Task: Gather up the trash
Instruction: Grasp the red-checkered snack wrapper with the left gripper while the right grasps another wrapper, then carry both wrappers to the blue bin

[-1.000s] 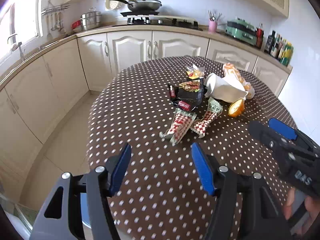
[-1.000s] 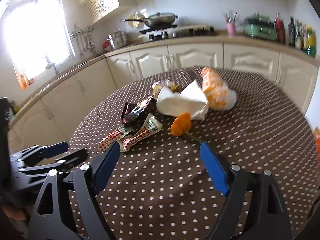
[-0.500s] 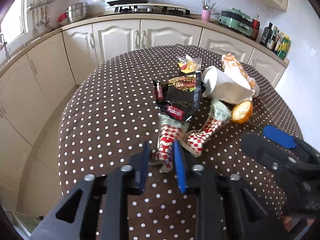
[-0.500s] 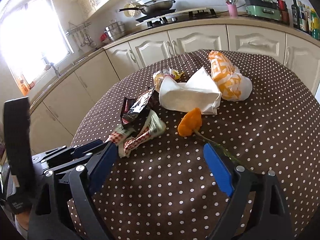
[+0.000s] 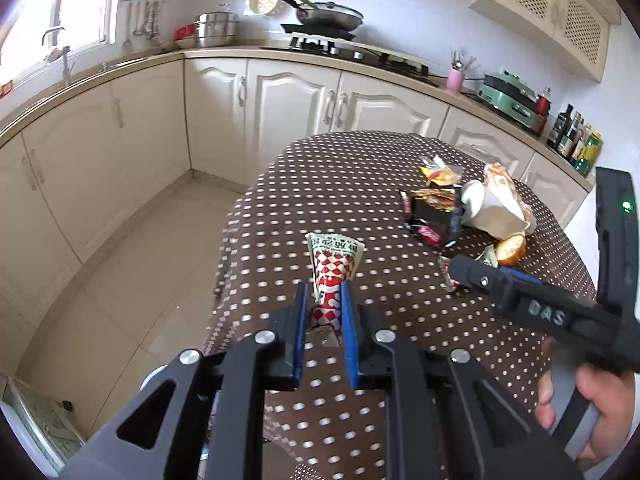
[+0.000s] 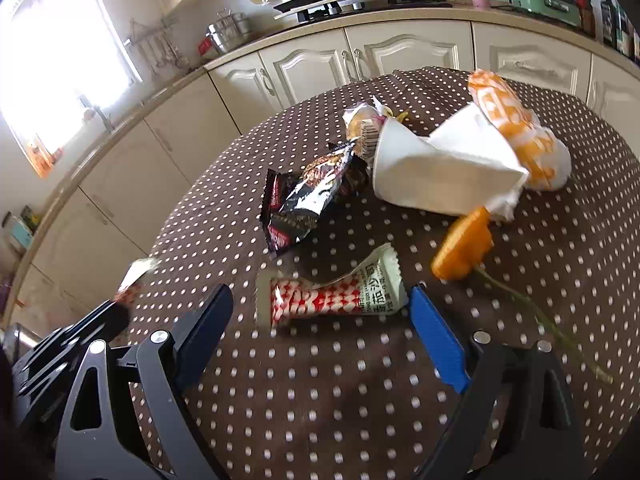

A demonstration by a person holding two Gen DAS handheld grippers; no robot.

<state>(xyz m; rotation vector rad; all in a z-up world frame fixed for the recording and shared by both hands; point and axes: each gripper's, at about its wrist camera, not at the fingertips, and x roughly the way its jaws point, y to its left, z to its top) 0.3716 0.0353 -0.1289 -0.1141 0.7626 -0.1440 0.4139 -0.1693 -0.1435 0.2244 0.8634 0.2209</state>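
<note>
My left gripper is shut on the narrow end of a red-and-white checked wrapper and holds it above the left edge of the dotted brown table. In the right wrist view this wrapper shows blurred at the left. My right gripper is open and low over the table, and a second checked wrapper lies flat between its fingers, untouched. Behind it lie black snack packets, a white paper, an orange-and-white bag, a small clear packet and an orange flower with a green stem.
Cream cabinets and a counter with a stove run behind the table. Tiled floor lies left of the table edge. A person's hand grips the right tool at the lower right.
The left jaws closed on one checked wrapper and carried it left, away from the pile. The right gripper advanced and came down around the second checked wrapper.
</note>
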